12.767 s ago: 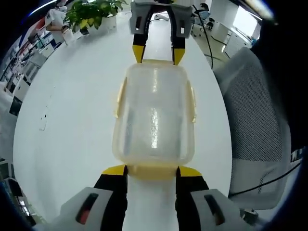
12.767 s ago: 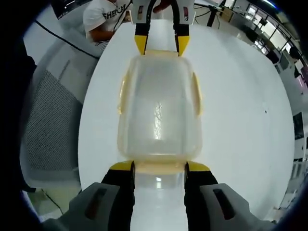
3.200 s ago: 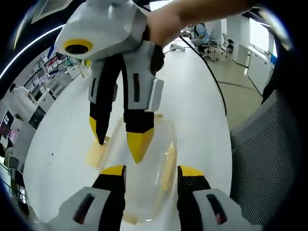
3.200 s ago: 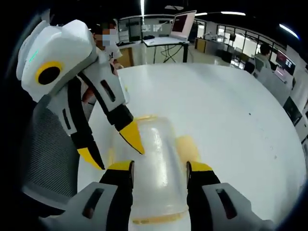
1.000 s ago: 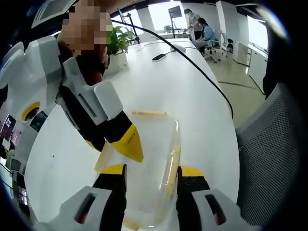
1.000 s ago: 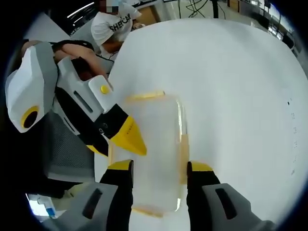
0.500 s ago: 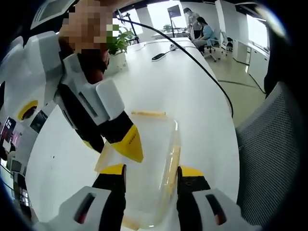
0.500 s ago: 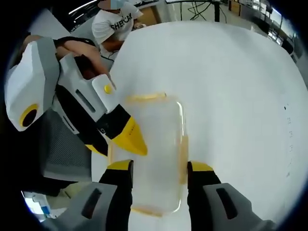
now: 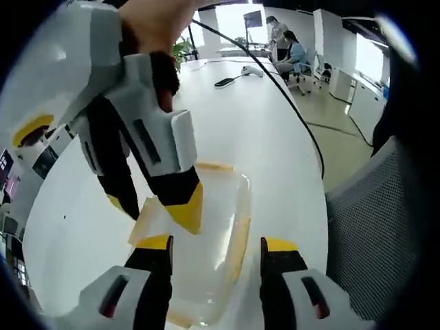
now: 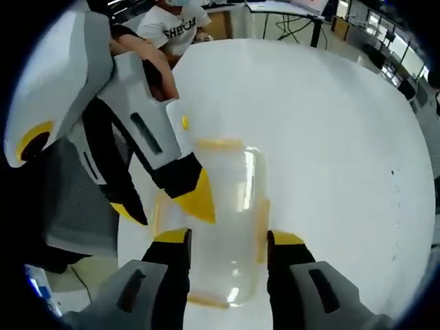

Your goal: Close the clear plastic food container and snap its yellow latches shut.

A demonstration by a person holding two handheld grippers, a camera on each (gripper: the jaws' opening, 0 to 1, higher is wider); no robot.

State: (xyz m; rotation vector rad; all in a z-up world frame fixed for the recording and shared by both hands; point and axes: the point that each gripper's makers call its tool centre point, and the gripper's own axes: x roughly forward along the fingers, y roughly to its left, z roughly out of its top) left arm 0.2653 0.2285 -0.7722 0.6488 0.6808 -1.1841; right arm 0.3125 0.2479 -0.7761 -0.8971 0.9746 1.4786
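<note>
The clear plastic food container (image 9: 206,240) lies on the white table (image 9: 254,130), lid on top, w/ yellow latches (image 9: 238,237) along its sides and one at the far end.

Left gripper view: the left gripper (image 9: 216,247) is above the near part of the container, its two yellow-tipped jaws apart, one on each side of the lid, holding nothing. The right gripper (image 9: 151,206) comes in from the upper left, held by a hand (image 9: 161,20). Its jaws are spread; one yellow tip is on the lid, the other at the latch on the container's left side. Whether the tips really touch, cannot tell. A grey mesh chair (image 9: 371,234) stands at the right. A black cable (image 9: 289,96) runs over the table, and people sit far behind.

Right gripper view: the right gripper (image 10: 227,240) has jaws apart over the container (image 10: 223,206), empty. The left gripper (image 10: 165,199) enters from the left w/ jaws spread, one tip on the lid, the other beside the left latch (image 10: 158,210). A person in a white T-shirt (image 10: 175,24) sits at the table's far edge.
</note>
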